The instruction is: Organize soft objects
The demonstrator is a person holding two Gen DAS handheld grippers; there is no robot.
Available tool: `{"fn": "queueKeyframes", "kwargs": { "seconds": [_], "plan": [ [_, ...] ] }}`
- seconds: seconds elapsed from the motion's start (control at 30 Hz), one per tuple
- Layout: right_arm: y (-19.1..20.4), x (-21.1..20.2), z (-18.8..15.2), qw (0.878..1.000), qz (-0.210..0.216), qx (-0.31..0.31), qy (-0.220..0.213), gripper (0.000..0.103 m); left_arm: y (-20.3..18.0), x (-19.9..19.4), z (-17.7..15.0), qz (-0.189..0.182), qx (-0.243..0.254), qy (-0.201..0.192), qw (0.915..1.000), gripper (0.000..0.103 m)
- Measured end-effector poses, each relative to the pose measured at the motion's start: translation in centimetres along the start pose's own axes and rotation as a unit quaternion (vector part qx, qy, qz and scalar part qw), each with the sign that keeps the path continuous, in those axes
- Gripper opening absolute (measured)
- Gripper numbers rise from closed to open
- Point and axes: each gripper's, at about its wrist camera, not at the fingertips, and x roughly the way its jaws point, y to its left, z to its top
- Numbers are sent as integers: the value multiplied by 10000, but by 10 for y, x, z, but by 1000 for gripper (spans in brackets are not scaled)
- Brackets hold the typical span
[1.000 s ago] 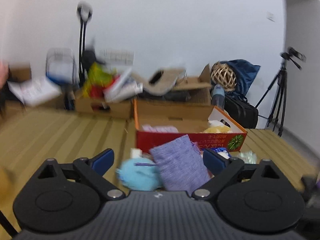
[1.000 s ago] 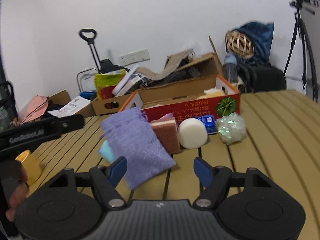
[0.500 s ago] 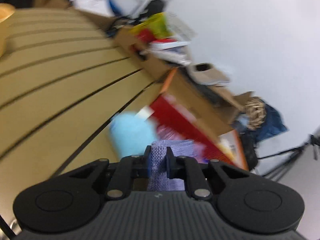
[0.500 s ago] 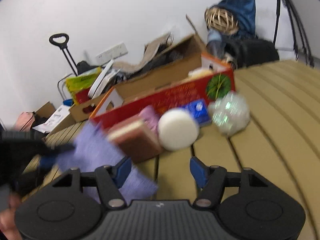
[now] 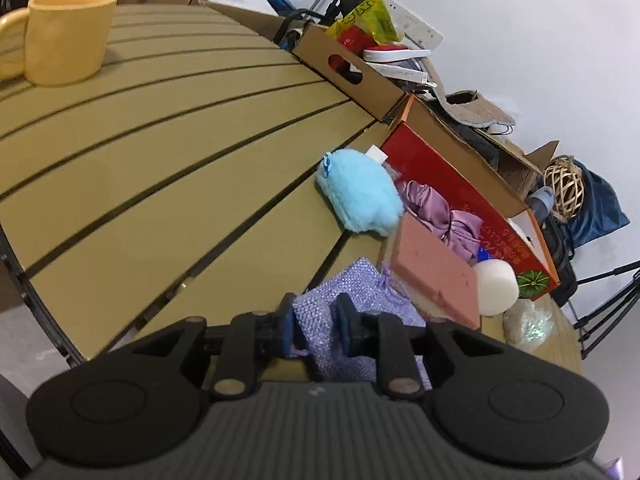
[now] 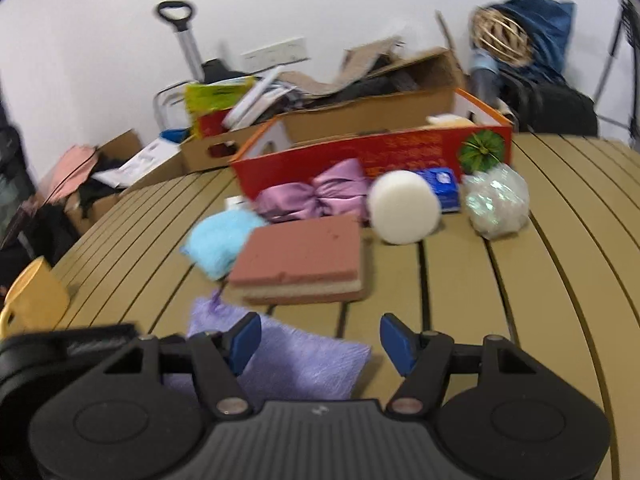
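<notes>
1. Left wrist view: the left gripper (image 5: 314, 326) has its fingers closed on one edge of the purple knitted pouch (image 5: 360, 292). The cloth is bunched between the two blue pads, and the rest of the pouch spreads ahead of the fingers on the slatted surface (image 5: 160, 160).
2. Ahead of these fingers and a little to the right lies the pink sponge (image 5: 436, 272), near the pouch; whether they touch I cannot tell. Further ahead are the light blue plush (image 5: 360, 196) and the red box (image 5: 460, 184).
3. In the right wrist view, the right gripper (image 6: 320, 342) has its fingers apart and holds nothing. The pouch (image 6: 296, 356) lies under and between them, the sponge (image 6: 304, 256) just ahead.
4. I judge the step in hand is carrying the pouch to the red box (image 6: 360, 148), which seems the collecting place.
5. To do it well, keep the pinch firm, because only an edge is held and soft cloth can slip out.
6. Lift the pouch straight up first, so the hanging part does not drag the sponge or the white round sponge (image 6: 404, 206).
7. Open the fingers only when the pouch is over the box.
</notes>
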Motion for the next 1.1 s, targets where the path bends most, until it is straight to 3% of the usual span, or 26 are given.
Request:
{"fn": "queueKeyframes", "kwargs": {
  "seconds": [0.1, 0.13, 0.17, 0.27, 0.37, 0.5, 0.53, 0.57, 0.63, 0.8, 0.9, 1.0, 1.03, 1.07, 1.1],
  "plan": [
    [-2, 6, -3, 9998, 7, 93, 167, 59, -1, 1, -2, 16, 89, 49, 9999, 18],
    [-1, 9, -2, 9998, -44, 52, 184, 45, -3, -1, -4, 34, 209, 33, 9998, 18],
    [0, 13, -3, 9996, -144, -63, 220, 22, -4, -3, -6, 27, 302, 24, 9995, 18],
    [8, 18, -4, 9985, -271, -443, 162, 10, -7, -8, -14, -102, 487, 106, 9987, 18],
    [4, 11, 0, 9990, -280, -341, -84, 11, -9, -11, -19, -97, 648, 31, 9978, 19],
    [-15, -14, 14, 9990, -153, 217, -351, 19, -12, -10, -24, -100, 687, -79, 9976, 18],
    [-17, -20, 16, 9988, -76, 299, -384, 22, -14, -11, -27, -88, 746, -108, 9971, 18],
    [-17, -26, 17, 9988, -54, 307, -385, 32, -16, -12, -30, -85, 799, -131, 9967, 18],
    [-15, -36, 11, 9990, -103, 293, -326, 44, -17, -14, -36, -117, 836, -163, 9963, 18],
    [-10, -48, -29, 9983, -163, 556, -65, 46, -17, -16, -39, -63, 797, -314, 9963, 16],
    [-2, -43, -30, 9990, -280, 297, -176, 43, -17, -16, -41, -36, 858, -372, 9956, 16],
    [-8, -33, -33, 9982, -286, 497, -174, 39, -18, -18, -42, -75, 1045, -340, 9939, 17],
    [-9, -33, -33, 9981, -238, 533, -175, 26, -17, -20, -42, -77, 1108, -332, 9933, 17],
    [-8, -32, -33, 9986, -221, 469, -136, 4, -15, -21, -42, -78, 1103, -319, 9934, 17],
    [-6, -29, -35, 9989, -277, 376, -42, 2, -13, -23, -42, -130, 1101, -276, 9935, 18]
  ]
}}
